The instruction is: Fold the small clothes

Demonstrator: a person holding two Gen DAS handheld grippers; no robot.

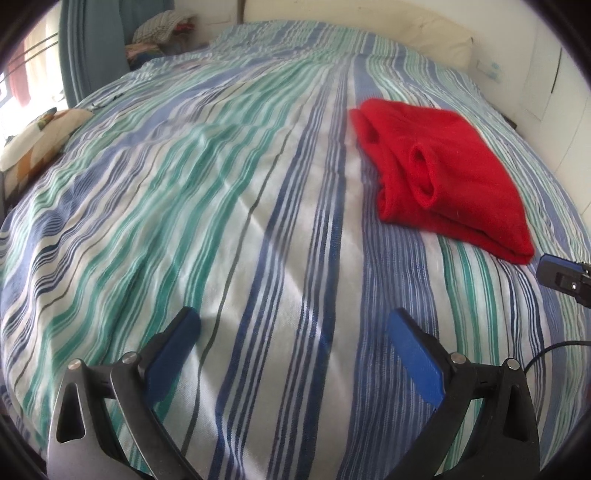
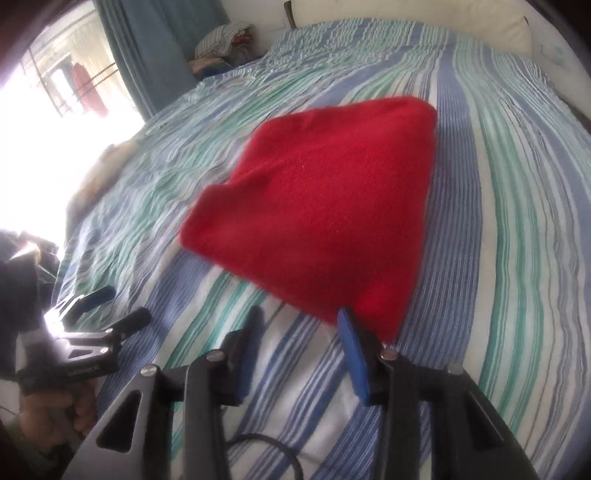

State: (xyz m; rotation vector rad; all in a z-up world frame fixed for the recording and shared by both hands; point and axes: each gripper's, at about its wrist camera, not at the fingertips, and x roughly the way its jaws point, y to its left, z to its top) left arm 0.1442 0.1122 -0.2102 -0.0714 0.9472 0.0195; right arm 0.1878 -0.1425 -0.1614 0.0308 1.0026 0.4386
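Observation:
A red knit garment (image 1: 443,173) lies folded into a compact block on the striped bedspread (image 1: 258,206), with a sleeve opening showing on its left side. In the right wrist view the garment (image 2: 325,206) fills the middle. My left gripper (image 1: 293,325) is open and empty over bare bedspread, left of and nearer than the garment. My right gripper (image 2: 301,319) is open and empty just in front of the garment's near edge, its right fingertip beside the near corner. The left gripper also shows in the right wrist view (image 2: 110,306), and the right gripper's tip at the left wrist view's right edge (image 1: 565,277).
A patterned pillow (image 1: 33,144) lies at the bed's left edge. A pile of clothes (image 1: 162,33) sits at the far left corner by a blue curtain (image 2: 162,48). A cream headboard cushion (image 1: 369,26) and white wall bound the far and right sides. A black cable (image 2: 273,450) trails near me.

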